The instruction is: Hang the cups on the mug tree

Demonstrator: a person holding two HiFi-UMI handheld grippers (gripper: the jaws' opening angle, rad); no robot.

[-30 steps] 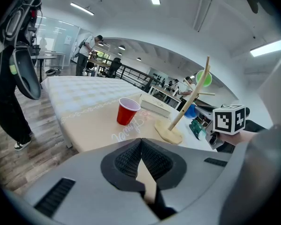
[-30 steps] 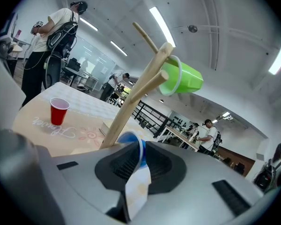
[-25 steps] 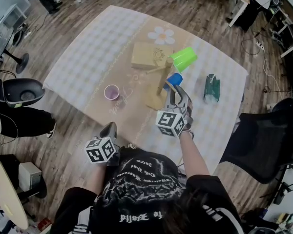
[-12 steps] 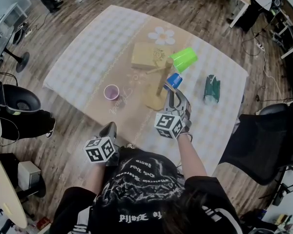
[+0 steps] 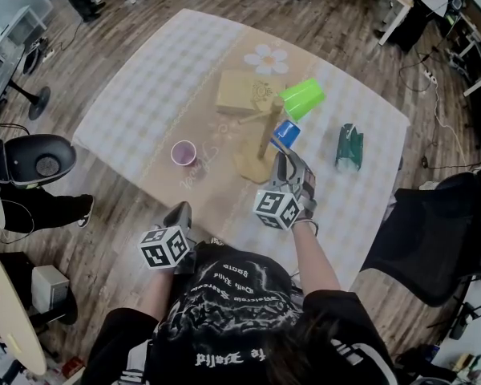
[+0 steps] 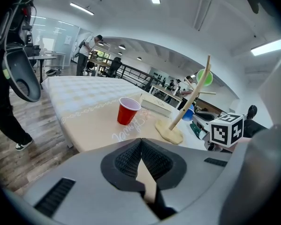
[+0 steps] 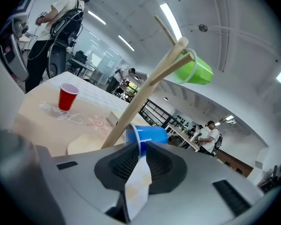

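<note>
Your right hand-held gripper (image 7: 139, 151) has been sinking slightly and is pinching the rim of the blue cup (image 7: 151, 135), lying sideways just beside the mug tree (image 7: 131, 109) stem, while the red cup (image 6: 127, 110) is standing nearer your pressed-together, empty left hand-held gripper (image 6: 141, 145).

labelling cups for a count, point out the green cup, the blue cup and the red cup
green cup (image 5: 303, 97): head view, side wall
blue cup (image 7: 152, 134): right gripper view, side wall
red cup (image 6: 127, 114): left gripper view, side wall
</note>
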